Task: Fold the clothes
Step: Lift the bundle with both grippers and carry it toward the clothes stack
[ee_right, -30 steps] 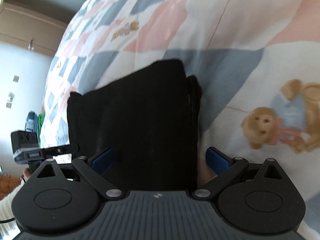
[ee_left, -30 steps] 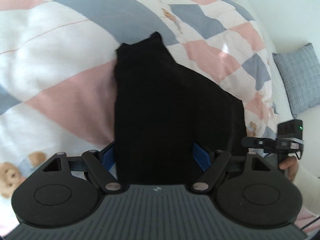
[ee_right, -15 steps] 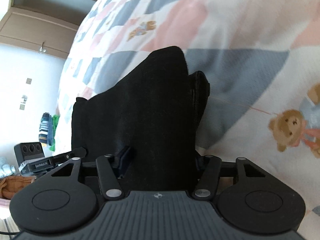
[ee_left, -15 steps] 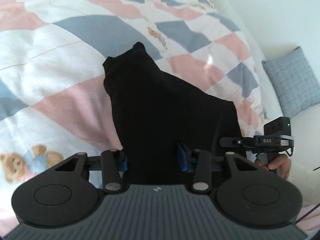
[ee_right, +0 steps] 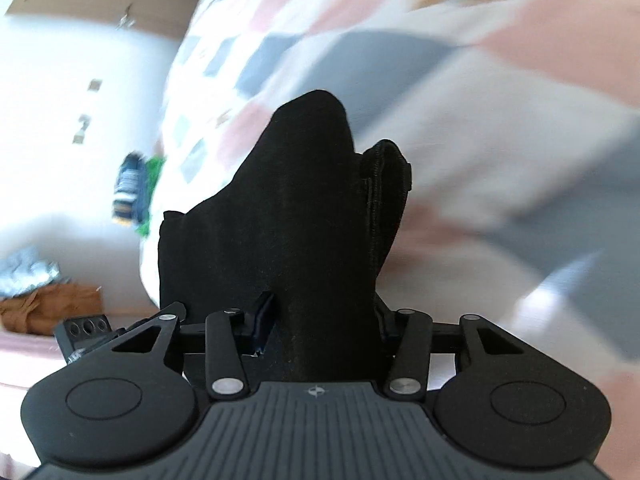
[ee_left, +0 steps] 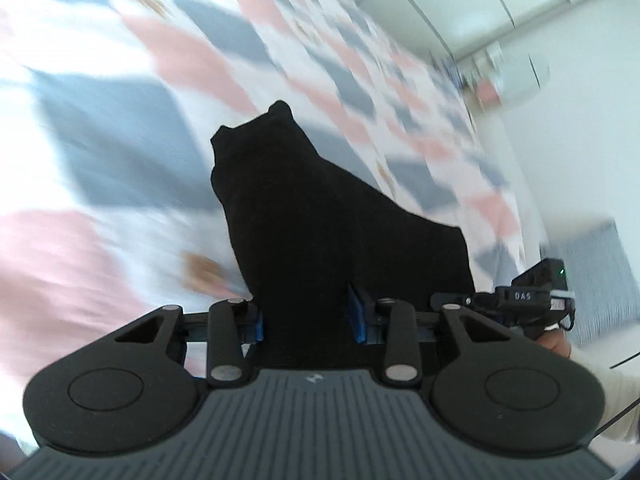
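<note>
gripping the black garment (ee_left: 332, 232) between closed fingers, left gripper (ee_left: 307, 312) and right gripper (ee_right: 320, 320) hold it above the quilt (ee_left: 100, 128).

**Bright daylight, lots of motion blur**

Both views are well lit, soft daylight, no hard shadows. The quilt (ee_left: 120, 80) is smeared by motion blur, the walls blown out white. The black garment (ee_left: 320, 220) shows almost no detail. Heavy fisheye bending at edges.
</note>
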Action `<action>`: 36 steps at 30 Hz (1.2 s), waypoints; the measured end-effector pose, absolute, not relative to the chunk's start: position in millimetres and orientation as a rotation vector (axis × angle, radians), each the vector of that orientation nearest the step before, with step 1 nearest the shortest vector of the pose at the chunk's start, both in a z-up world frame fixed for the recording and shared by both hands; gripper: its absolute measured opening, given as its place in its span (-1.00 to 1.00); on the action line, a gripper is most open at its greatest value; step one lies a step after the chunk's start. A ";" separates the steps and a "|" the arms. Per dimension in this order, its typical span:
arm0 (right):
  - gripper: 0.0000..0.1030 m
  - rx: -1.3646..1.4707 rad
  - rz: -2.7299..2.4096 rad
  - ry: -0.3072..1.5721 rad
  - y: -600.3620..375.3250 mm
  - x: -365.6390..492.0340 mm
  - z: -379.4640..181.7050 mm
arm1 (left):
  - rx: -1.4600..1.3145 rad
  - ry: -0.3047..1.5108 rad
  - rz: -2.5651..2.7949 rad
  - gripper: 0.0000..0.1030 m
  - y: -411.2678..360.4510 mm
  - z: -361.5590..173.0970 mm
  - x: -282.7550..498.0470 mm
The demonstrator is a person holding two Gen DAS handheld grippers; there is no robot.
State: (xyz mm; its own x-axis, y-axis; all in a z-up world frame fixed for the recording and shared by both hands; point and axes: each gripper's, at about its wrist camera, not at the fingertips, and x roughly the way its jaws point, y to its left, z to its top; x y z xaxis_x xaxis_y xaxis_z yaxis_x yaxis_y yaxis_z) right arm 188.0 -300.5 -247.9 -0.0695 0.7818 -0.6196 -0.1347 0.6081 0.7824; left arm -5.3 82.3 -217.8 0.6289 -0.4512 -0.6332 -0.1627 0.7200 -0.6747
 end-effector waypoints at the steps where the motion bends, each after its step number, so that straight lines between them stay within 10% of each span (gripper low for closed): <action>1: -0.11 0.576 0.855 1.453 -276.4 187.6 -244.3 | -0.778 0.872 -0.157 -0.39 101.5 -211.4 -16.6; 16: -0.14 0.406 1.091 1.481 68.1 151.7 -224.8 | -0.759 0.754 0.105 -0.39 384.4 -176.7 -141.3; 36: -0.15 0.074 1.336 1.544 325.4 238.3 -166.9 | -0.909 0.547 0.341 -0.37 558.9 -151.2 -134.1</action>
